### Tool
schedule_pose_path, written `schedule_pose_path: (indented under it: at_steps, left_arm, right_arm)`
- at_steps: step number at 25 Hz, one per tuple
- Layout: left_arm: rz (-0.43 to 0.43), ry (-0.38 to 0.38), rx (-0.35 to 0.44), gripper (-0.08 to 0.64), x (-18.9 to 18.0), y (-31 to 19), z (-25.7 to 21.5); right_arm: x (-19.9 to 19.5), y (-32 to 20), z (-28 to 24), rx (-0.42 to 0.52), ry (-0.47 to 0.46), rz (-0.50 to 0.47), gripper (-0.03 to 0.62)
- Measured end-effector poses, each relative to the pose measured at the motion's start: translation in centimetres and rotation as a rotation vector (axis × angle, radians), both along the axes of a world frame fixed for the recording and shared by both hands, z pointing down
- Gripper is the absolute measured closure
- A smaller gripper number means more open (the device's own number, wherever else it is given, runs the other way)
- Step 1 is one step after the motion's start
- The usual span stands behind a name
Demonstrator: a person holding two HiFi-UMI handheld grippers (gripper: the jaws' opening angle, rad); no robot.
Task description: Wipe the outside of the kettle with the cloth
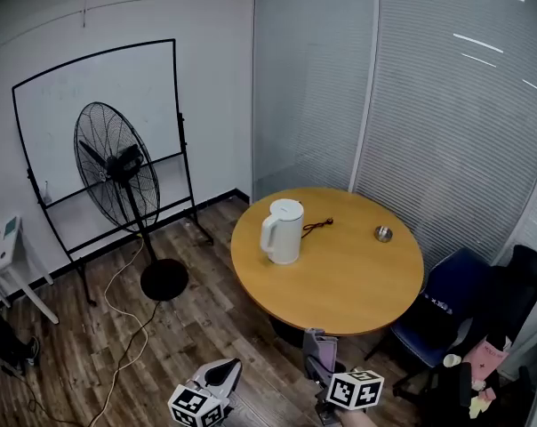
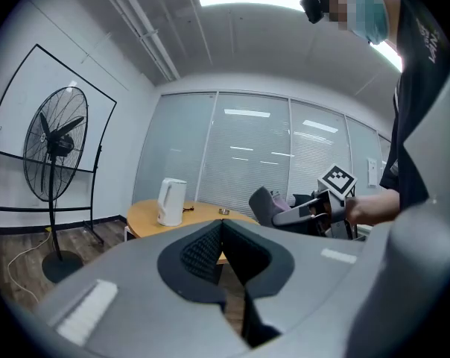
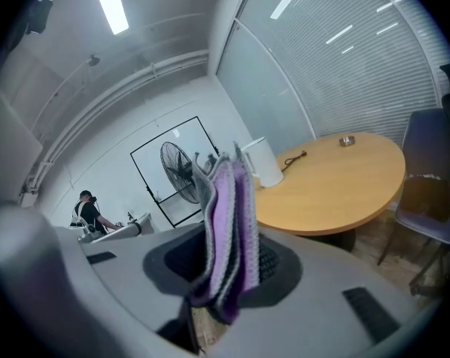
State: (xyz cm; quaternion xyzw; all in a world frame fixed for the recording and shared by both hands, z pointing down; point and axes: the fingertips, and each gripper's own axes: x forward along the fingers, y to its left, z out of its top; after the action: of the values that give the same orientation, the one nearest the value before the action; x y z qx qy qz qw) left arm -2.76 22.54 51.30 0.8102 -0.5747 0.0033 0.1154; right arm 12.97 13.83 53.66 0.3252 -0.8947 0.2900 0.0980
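Table: round, light wooden top.
Kettle: white, upright on the table's left part.
Cord: dark, lying just right of the kettle.
Metal dish: small, near the far right edge.

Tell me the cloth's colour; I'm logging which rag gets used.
The cloth is purple with grey edges, best seen in the right gripper view.

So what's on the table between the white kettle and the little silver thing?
A thin dark cord, lying on the round wooden table between the white plastic kettle and the small silver dish; the head view shows it.
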Motion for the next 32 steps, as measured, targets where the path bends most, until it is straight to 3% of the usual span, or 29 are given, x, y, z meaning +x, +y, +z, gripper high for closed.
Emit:
schedule_pose_path:
  at_steps: [10,17,25,32]
  left_arm:
    - [0.032,0.031,-0.044,0.549,-2.1,-7.6,2.0]
    - [0.02,0.008,-0.041,0.549,-3.8,-15.5,1.9]
    - [-0.004,0.0,-0.047,0.549,-4.6,-23.9,1.5]
    - [-0.023,-0.003,-0.047,0.549,-5.3,-28.4,2.7]
  right_arm:
    - [-2.3,-7.5,1.3,-0.031,-0.011,0.041,0.482]
    - [-4.7,-14.6,2.0,-0.005,0.06,-0.033,0.482]
    - [-6.3,-22.8,2.3,-0.025,0.054,-0.082,0.482]
    - [-7.7,-26.8,2.7,-0.043,0.058,-0.135,0.482]
